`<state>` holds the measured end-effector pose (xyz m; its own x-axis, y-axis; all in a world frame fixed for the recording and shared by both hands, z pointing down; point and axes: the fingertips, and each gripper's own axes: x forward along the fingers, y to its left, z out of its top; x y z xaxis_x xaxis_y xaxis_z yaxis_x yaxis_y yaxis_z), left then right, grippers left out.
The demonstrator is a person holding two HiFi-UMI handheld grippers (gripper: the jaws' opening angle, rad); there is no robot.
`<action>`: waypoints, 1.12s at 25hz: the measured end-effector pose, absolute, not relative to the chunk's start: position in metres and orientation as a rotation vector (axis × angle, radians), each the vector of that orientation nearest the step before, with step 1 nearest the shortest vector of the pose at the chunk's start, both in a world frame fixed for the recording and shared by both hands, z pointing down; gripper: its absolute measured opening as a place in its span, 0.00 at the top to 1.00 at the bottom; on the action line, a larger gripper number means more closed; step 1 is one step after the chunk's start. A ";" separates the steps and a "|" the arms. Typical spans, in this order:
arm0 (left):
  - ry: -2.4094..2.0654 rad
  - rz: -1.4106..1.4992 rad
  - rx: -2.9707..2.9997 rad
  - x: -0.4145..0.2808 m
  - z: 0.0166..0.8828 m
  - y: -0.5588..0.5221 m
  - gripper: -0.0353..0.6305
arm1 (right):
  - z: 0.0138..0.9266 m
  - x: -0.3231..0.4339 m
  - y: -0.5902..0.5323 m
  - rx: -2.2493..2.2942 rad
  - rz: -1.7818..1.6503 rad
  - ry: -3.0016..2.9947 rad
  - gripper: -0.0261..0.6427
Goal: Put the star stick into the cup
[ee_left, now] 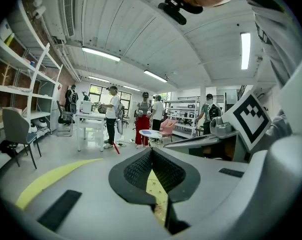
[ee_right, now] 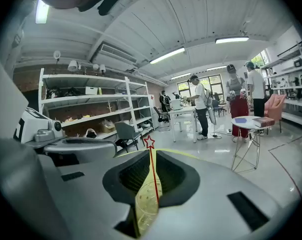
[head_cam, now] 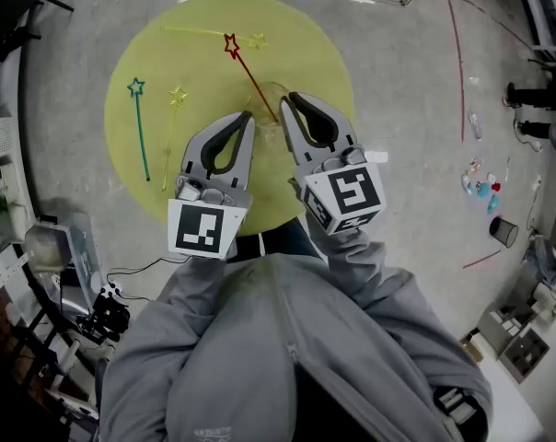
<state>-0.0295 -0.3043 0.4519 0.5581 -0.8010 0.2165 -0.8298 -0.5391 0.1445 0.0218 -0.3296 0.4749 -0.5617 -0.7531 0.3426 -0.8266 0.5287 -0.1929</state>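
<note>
**Head view, left to right.** On the round yellow surface (head_cam: 315, 58) I see a teal star stick (head_cam: 142, 136) lying flat. A yellow star stick (head_cam: 173, 127) lies just beside it, and a second yellow star stick (head_cam: 209, 32) lies near the far edge. My left claw (head_cam: 247, 120) hovers over the near half. Its own view shows the jaws meeting at the tips, with nothing between them. The red star stick (head_cam: 251, 78) stands in the clear cup (head_cam: 265, 109), lower end inside, star leaning away to the far left. My right claw (head_cam: 288, 99) is at the cup. Its jaws stand slightly apart, and the red stick runs through the gap without any visible pinch.
</note>
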 end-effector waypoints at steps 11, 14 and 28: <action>-1.423 0.138 2.613 -0.034 0.371 -0.285 0.92 | 0.382 0.041 -0.309 1.440 0.376 -2.588 0.90; -1.431 0.125 2.643 -0.035 0.351 -0.279 0.92 | 0.355 0.041 -0.299 1.467 0.321 -2.614 0.90; -1.547 0.063 2.677 -0.033 0.266 -0.243 0.92 | 0.260 0.053 -0.248 1.493 0.085 -2.695 0.91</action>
<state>-0.0333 -0.2431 0.2659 0.4991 -0.8645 0.0594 -0.8665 -0.4988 0.0220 0.0530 -0.2482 0.2602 -0.5293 -0.8447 0.0791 -0.8480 0.5296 -0.0190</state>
